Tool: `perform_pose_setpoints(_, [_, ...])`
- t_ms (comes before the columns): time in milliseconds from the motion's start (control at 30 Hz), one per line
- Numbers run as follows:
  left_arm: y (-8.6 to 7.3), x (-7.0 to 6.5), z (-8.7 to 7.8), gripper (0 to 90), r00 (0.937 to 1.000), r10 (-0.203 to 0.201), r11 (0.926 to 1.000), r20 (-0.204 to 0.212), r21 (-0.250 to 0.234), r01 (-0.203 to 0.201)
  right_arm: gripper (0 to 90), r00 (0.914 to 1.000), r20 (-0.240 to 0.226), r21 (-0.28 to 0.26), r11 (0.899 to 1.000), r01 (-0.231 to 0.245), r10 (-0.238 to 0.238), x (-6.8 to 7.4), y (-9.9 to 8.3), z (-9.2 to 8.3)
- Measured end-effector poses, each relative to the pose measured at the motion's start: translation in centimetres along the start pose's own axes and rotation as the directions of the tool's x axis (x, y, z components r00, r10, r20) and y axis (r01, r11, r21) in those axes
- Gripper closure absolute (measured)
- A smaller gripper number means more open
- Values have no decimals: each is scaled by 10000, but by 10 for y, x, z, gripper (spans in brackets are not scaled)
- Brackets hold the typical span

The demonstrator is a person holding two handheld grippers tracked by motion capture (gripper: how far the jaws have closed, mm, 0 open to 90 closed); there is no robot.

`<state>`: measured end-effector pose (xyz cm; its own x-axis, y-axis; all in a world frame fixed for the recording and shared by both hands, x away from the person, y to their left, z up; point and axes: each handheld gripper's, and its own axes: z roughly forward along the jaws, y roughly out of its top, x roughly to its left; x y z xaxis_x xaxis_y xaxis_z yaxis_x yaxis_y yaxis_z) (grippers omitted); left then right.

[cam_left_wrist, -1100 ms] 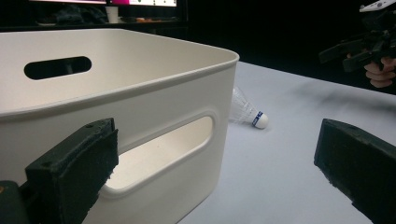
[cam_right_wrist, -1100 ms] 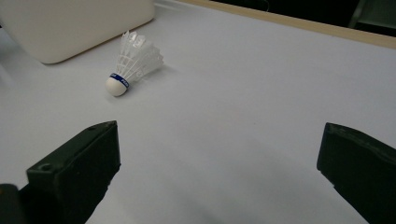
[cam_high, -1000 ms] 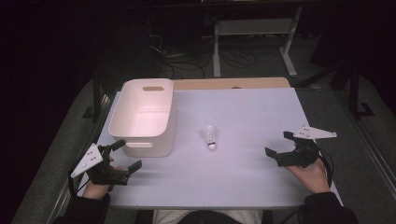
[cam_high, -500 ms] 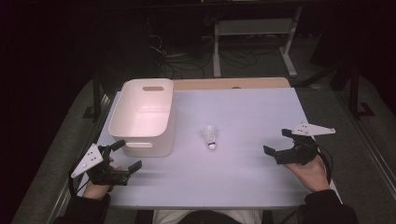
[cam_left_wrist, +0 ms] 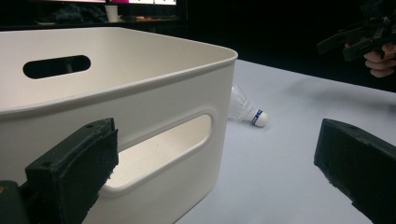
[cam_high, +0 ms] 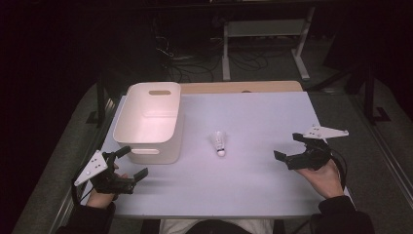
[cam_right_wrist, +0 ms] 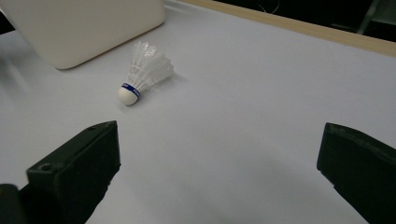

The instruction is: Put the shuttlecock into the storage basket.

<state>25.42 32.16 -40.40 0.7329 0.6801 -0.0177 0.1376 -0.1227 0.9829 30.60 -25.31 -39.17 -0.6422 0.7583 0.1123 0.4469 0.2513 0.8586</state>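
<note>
White feathered shuttlecock (cam_high: 219,143): translucent white skirt, white rounded cork tip, one narrow blue band with tiny white lettering just behind the tip.
Cream-white plastic storage bin (cam_high: 151,122): plain, unpatterned; inside glows slightly pink-white; handle slots read dark.
Pale lavender-grey tabletop (cam_high: 253,175): flat, even colour, no pattern.
Light wooden edge strip of the table (cam_high: 243,87): tan.
Left black two-jaw gripper (cam_high: 127,163): matte black jaws, pale grey three-cornered plate with small dark dots.
Right black two-jaw gripper (cam_high: 290,147): matte black jaws, the same pale grey plate, black cable.
Dark sleeves (cam_high: 341,214): near black.
Room behind: mostly black, with a pale grey metal frame (cam_high: 265,29).
</note>
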Motion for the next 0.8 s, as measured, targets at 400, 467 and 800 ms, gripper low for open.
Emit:
perform_pose_setpoints(400, [0, 0, 0, 0, 10000, 52, 10000, -9, 20, -52, 0, 9999, -36, 62, 9999, 127, -126, -1, 9, 0])
perform_pose_setpoints(467, [0, 0, 0, 0, 10000, 51, 10000, -19, 31, -51, 0, 9999, -48, 53, 9999, 92, -91, -1, 10, 0])
perform_pose_setpoints(800, [0, 0, 0, 0, 10000, 4, 10000, -29, -19, -4, 0, 9998, -97, 101, 9998, 195, -194, 0, 15, 0])
